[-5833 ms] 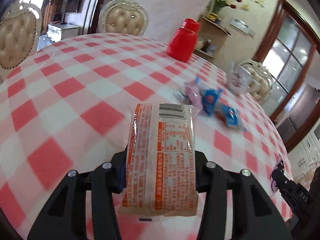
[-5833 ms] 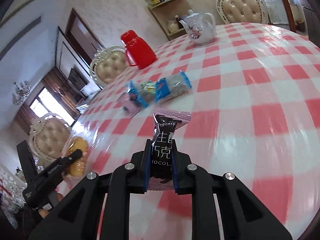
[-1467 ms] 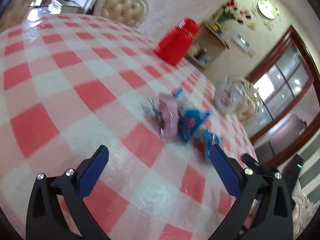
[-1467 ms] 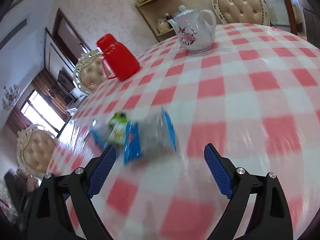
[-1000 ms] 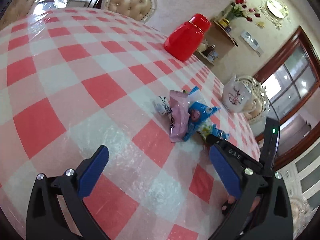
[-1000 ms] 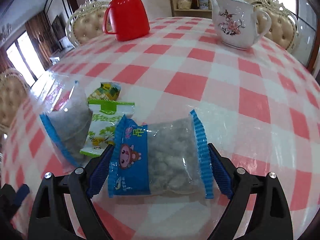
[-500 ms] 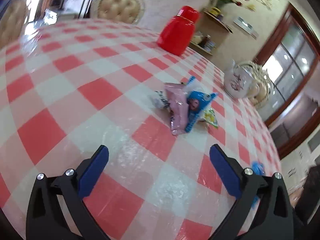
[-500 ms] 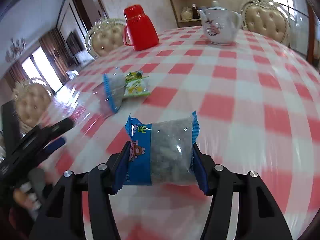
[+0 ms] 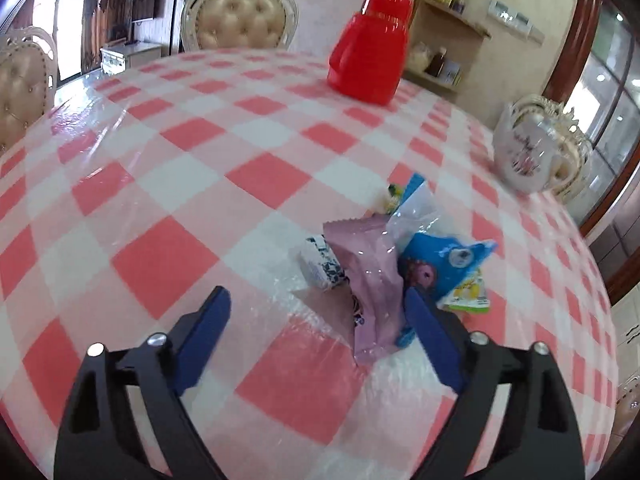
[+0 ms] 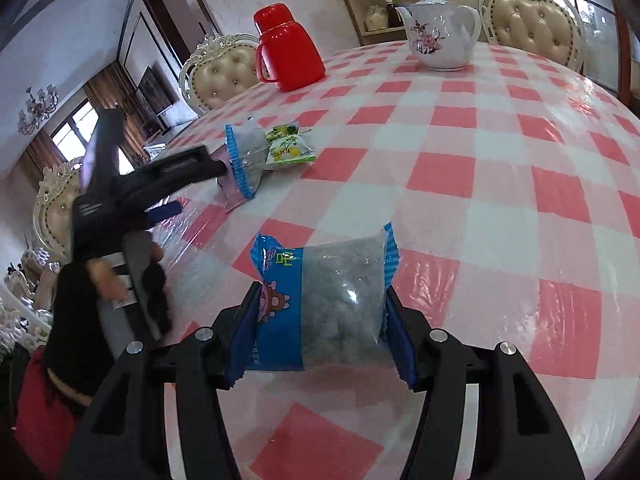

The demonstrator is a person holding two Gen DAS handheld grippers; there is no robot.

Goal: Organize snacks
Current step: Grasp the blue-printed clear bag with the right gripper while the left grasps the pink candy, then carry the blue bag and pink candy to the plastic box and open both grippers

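Note:
On the red-and-white checked table (image 9: 168, 256) lies a small pile of snacks: a pink packet (image 9: 368, 280), a small white packet with black print (image 9: 320, 266), a blue packet (image 9: 440, 268) and a green-and-yellow packet (image 9: 468, 294). My left gripper (image 9: 316, 314) is at the pile with its jaws closing. The pink packet lies between them near the right pad, and the left pad is apart from it. My right gripper (image 10: 320, 296) is shut on a blue-and-clear snack packet (image 10: 340, 300), held just over the table, away from the pile (image 10: 256, 152).
A red jug (image 9: 370, 48) stands at the far side and a white flowered teapot (image 9: 524, 156) at the far right. Padded chairs (image 9: 240, 20) ring the round table. In the right wrist view a person's hand (image 10: 104, 276) holds the left gripper at the left.
The right gripper shut on the blue-and-clear packet and carried it away from the pile. The left gripper moved up to the pile and its jaws narrowed.

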